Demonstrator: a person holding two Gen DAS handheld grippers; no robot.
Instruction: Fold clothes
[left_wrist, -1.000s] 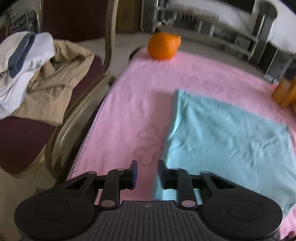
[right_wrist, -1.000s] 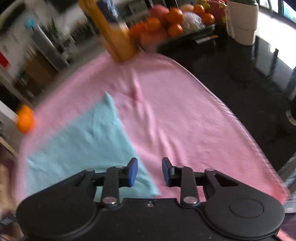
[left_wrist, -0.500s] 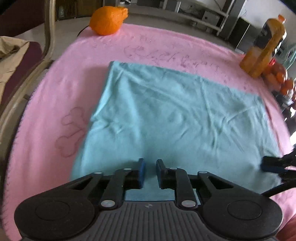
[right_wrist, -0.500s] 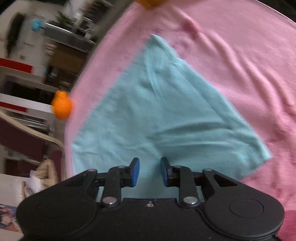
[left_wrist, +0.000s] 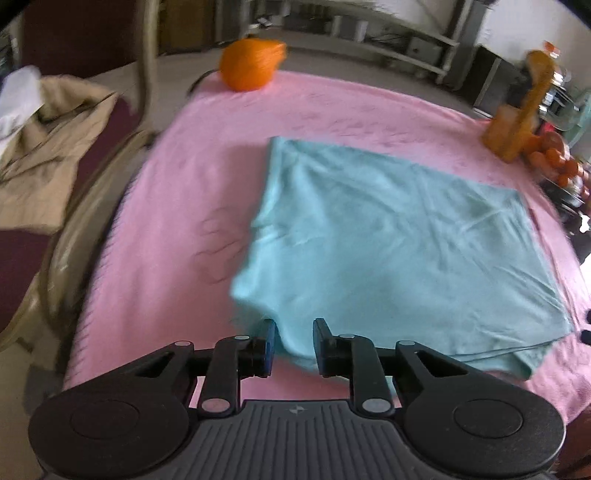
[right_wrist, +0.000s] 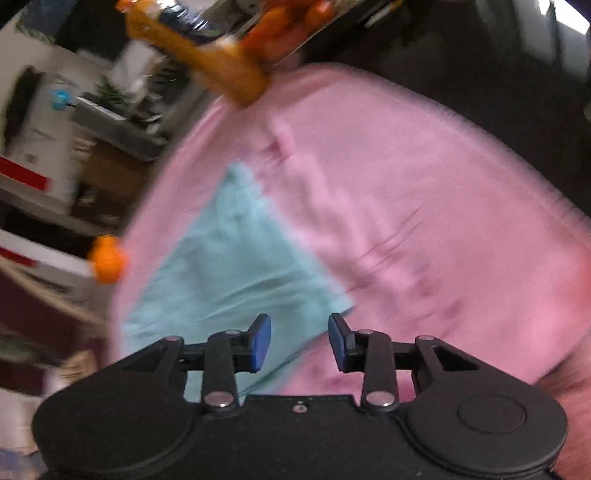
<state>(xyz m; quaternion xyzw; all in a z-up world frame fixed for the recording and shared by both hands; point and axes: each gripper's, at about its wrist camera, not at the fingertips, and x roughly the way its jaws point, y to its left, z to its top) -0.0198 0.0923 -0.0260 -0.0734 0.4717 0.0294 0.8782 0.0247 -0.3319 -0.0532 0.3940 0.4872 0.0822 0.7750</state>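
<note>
A teal cloth (left_wrist: 388, 240) lies spread flat on a pink blanket (left_wrist: 177, 192). My left gripper (left_wrist: 293, 345) is at the cloth's near edge, close to its near left corner, which humps up a little. Its jaws are opening, and the edge sits loosely in the gap. In the right wrist view the teal cloth (right_wrist: 229, 266) is blurred. My right gripper (right_wrist: 299, 341) hovers over its near right corner, jaws opening wide. The corner lies below the gap and the pads (right_wrist: 260, 343) do not touch it.
An orange fruit (left_wrist: 251, 70) sits at the blanket's far left edge. An orange juice bottle (left_wrist: 517, 122) and a heap of fruit (left_wrist: 554, 162) stand at the far right. A chair (left_wrist: 92, 206) on the left carries beige and white clothes (left_wrist: 48, 147). Dark tabletop (right_wrist: 480, 74) lies beyond the blanket.
Both grippers' jaws stand wider than half a second ago. The left gripper has shifted towards the cloth's near left corner. The right one has swung over the near right corner.
</note>
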